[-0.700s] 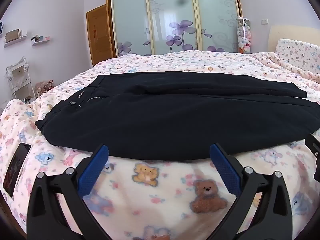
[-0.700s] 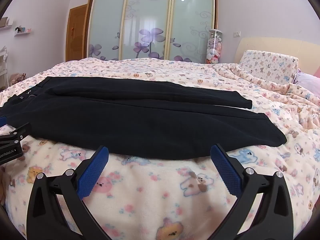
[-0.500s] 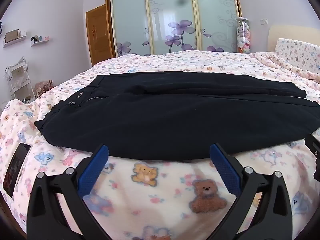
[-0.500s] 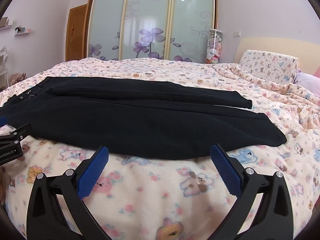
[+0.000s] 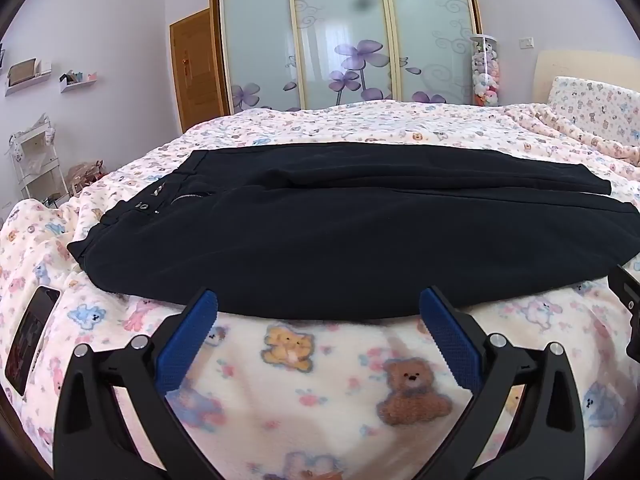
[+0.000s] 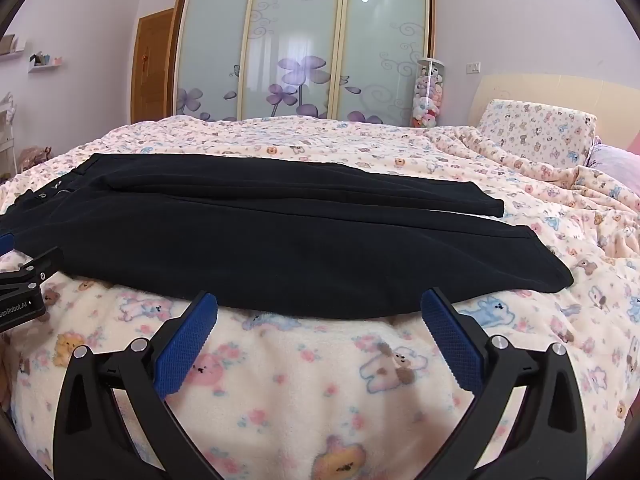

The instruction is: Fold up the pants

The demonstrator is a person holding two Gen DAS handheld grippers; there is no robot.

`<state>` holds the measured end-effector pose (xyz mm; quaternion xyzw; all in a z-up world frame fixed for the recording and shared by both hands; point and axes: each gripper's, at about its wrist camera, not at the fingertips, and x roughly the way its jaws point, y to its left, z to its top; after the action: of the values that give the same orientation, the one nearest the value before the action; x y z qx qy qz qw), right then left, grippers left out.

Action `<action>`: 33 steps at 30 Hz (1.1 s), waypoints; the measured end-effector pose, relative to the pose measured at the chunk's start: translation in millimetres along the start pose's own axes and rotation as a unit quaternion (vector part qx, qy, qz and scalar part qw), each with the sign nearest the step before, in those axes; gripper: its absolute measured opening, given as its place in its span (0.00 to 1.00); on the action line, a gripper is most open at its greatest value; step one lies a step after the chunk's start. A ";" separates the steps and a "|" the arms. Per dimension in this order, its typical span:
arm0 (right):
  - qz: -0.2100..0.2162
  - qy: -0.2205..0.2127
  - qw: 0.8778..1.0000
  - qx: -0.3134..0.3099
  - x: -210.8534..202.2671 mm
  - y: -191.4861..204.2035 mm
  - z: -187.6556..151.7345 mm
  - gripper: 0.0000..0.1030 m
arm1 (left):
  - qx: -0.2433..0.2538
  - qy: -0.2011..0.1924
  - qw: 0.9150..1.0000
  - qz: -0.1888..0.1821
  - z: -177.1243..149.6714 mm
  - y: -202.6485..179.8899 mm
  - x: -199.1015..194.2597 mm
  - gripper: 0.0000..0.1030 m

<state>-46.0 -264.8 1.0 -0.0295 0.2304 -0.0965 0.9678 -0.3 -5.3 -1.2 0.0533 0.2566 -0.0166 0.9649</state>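
Black pants lie flat across the bed, waistband at the left and leg ends at the right, one leg behind the other. My left gripper hovers open just short of the near hem, nothing between its blue pads. In the right wrist view the same pants stretch from the left edge to the leg ends at the right. My right gripper is open too, its tips at the near edge of the cloth and empty. The left gripper's side shows at the left edge.
The bed is covered by a pink bear-print blanket. A phone lies on it near the left edge. A pillow and headboard are at the right. Sliding wardrobe doors and a wooden door stand behind the bed.
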 end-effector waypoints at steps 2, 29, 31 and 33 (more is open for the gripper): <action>0.000 0.000 1.000 0.000 0.0 0.0 0.0 0.99 | 0.000 0.000 1.000 0.000 0.0 0.0 0.0 0.98; 0.001 0.001 1.000 0.001 -0.2 -4.4 0.5 0.99 | 0.000 0.001 1.000 0.000 0.0 -0.2 0.3 0.98; 0.000 0.001 1.000 0.002 -0.2 -5.1 0.6 0.99 | 0.000 0.001 1.000 0.000 0.1 0.0 0.3 0.98; 0.001 0.001 1.000 0.002 -0.2 -5.1 0.5 0.99 | 0.000 0.001 1.000 0.000 0.1 0.3 0.3 0.98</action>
<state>-46.8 -269.8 2.1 -0.0275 0.2307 -0.0964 0.9678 0.1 -5.0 -1.2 0.0530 0.2574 -0.0168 0.9647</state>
